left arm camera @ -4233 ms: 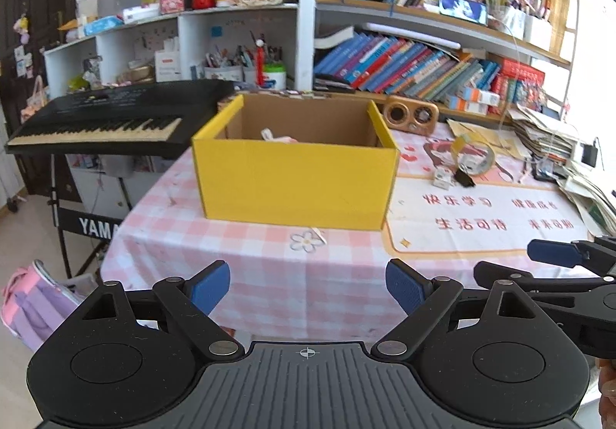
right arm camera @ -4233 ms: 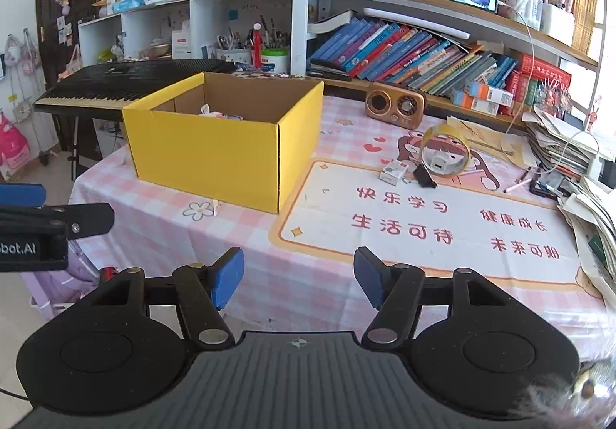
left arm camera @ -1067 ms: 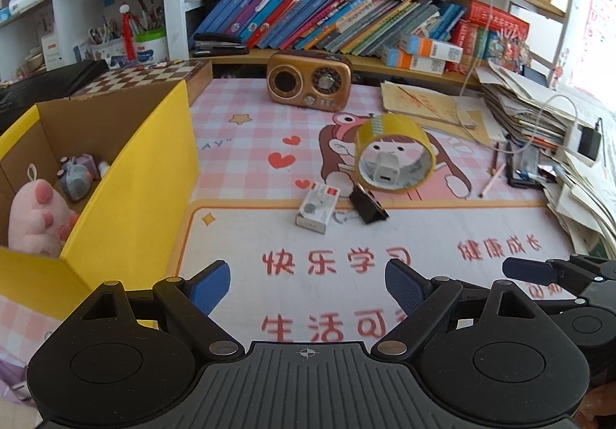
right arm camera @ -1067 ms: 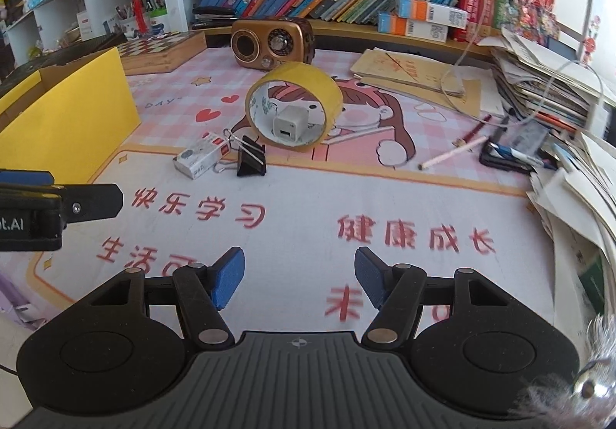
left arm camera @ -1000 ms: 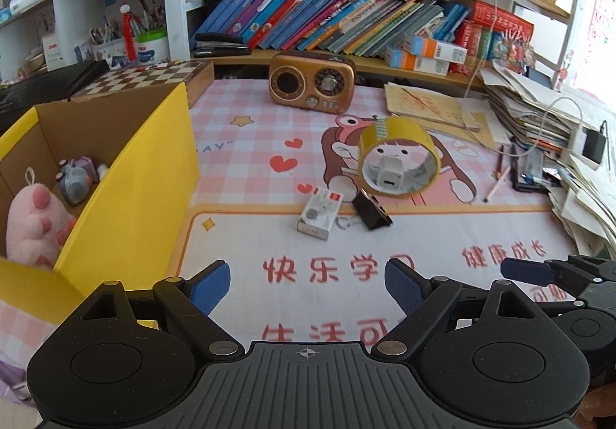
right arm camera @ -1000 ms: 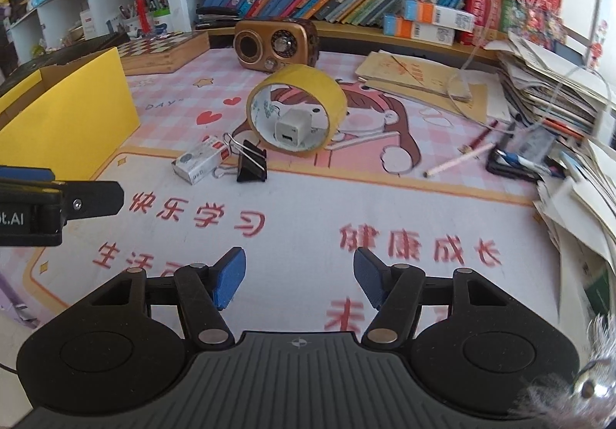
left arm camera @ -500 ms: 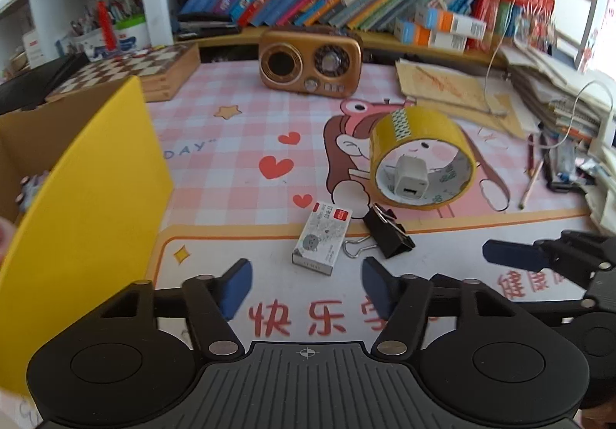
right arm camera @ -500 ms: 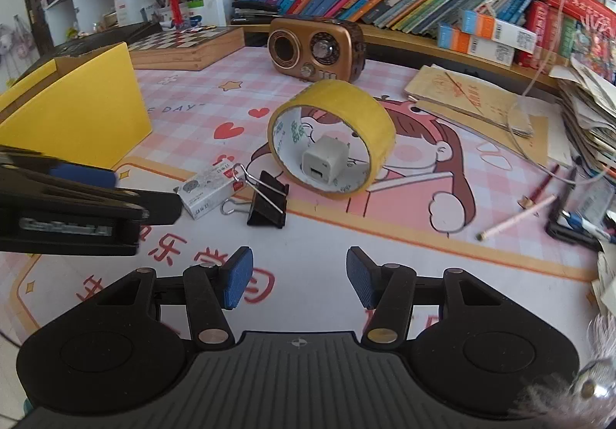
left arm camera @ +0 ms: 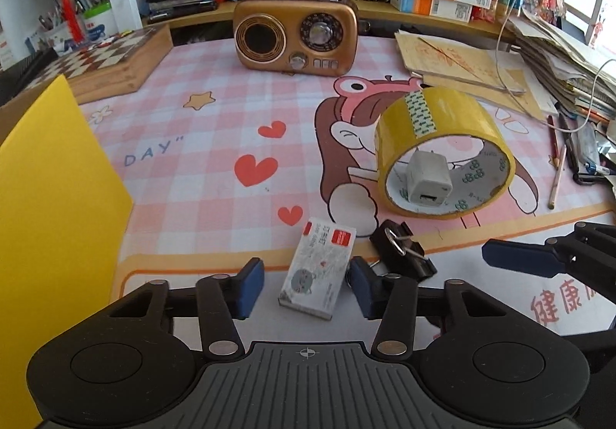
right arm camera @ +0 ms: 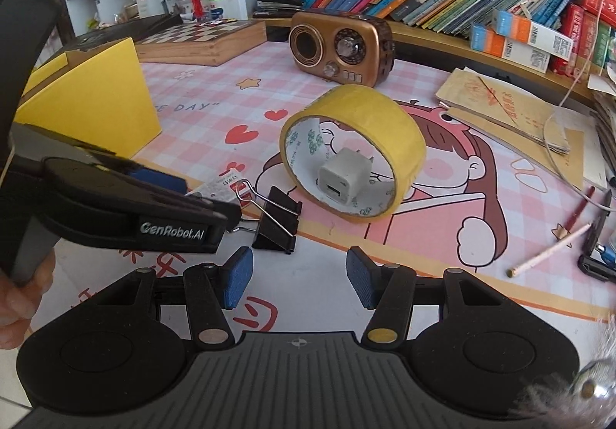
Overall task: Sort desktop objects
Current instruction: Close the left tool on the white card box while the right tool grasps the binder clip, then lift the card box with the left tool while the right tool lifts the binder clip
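A small white and red box [left arm camera: 319,271] lies on the mat between the open blue pads of my left gripper [left arm camera: 306,288], with gaps on both sides. A black binder clip [left arm camera: 402,255] lies just right of it, also seen in the right wrist view [right arm camera: 277,223]. A yellow tape roll [left arm camera: 442,151] stands on edge with a white charger cube [left arm camera: 427,182] inside it. My right gripper [right arm camera: 300,280] is open and empty, just short of the clip and the tape roll [right arm camera: 354,155]. The yellow box [left arm camera: 50,205] stands at the left.
A gold radio [left arm camera: 296,36] and a chessboard box [left arm camera: 111,59] stand at the back, below a bookshelf. Papers, pencils and cables [left arm camera: 558,144] lie at the right. My left gripper's body [right arm camera: 115,213] crosses the left of the right wrist view.
Both grippers have moved forward and down toward the small items. The left jaws have narrowed and now straddle the white and red box. The yellow box has slid out to the left edge.
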A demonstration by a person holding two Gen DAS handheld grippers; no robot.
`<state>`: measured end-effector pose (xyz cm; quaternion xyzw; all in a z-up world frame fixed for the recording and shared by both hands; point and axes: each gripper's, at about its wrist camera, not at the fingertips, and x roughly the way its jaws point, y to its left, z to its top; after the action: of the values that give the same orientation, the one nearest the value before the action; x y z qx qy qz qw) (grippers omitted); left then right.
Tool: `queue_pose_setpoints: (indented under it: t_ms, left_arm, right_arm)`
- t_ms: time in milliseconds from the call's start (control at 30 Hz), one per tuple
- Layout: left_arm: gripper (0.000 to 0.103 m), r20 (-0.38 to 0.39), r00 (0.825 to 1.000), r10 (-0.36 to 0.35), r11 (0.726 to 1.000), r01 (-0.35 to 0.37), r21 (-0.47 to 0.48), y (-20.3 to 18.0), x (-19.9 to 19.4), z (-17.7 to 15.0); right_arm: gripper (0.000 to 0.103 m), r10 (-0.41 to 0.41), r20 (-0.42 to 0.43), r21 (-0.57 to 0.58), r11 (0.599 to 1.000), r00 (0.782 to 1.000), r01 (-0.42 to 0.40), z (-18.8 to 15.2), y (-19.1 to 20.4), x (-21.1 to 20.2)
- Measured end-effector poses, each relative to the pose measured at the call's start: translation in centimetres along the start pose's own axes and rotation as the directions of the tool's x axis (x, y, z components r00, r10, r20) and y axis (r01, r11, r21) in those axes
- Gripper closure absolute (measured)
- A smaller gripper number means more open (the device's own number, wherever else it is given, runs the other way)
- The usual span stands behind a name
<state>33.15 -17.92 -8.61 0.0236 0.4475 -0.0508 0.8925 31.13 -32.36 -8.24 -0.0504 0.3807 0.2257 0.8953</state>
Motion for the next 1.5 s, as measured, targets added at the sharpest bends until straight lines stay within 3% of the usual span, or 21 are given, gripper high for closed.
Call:
queue_pose_setpoints:
  t_ms: [33,100,367,700,767,833,1500]
  left_arm:
    - [0.068,0.003,1.000,-0.010,1.000,0.010,-0.003,0.1,0.0,0.0]
    - [0.074,0.005,1.000,-0.026,1.000,0.026,-0.005,0.2,-0.2,0.1]
    - [0.075,0.033,0.999,-0.032,0.997,0.034,-0.070,1.8,-3.0,-1.0]
    - [0.075,0.045,0.997,-0.060,0.985,0.066,-0.158,2.9,-6.7,-3.5]
    - [0.075,0.045,0.998,-0.054,0.987,0.060,-0.151,2.9,-7.0,-3.8]
    - [0.075,0.049,0.997,-0.052,0.987,0.059,-0.148,2.9,-7.3,-4.0]
    - [0.075,0.118,0.990,-0.076,0.984,0.094,-0.153,3.4,-10.9,-4.9]
  right_arm:
    - [0.050,0.003,-0.001,-0.003,1.000,1.000,-0.003,0.0,0.0,0.1]
    - [0.050,0.011,-0.003,-0.009,1.000,1.000,-0.011,0.2,0.0,0.4]
    - [0.052,0.026,0.000,-0.032,0.999,1.000,-0.026,1.2,0.6,1.9]
    - [0.062,0.006,0.010,0.037,0.999,1.000,-0.007,1.9,1.2,3.0]
    - [0.066,-0.008,0.019,0.047,0.999,1.000,0.007,1.9,1.3,3.1]
    - [0.077,-0.019,0.023,0.053,0.998,1.000,0.018,1.8,1.3,3.1]
    - [0.078,-0.039,0.043,0.069,0.997,0.998,0.036,0.2,2.1,-1.2]
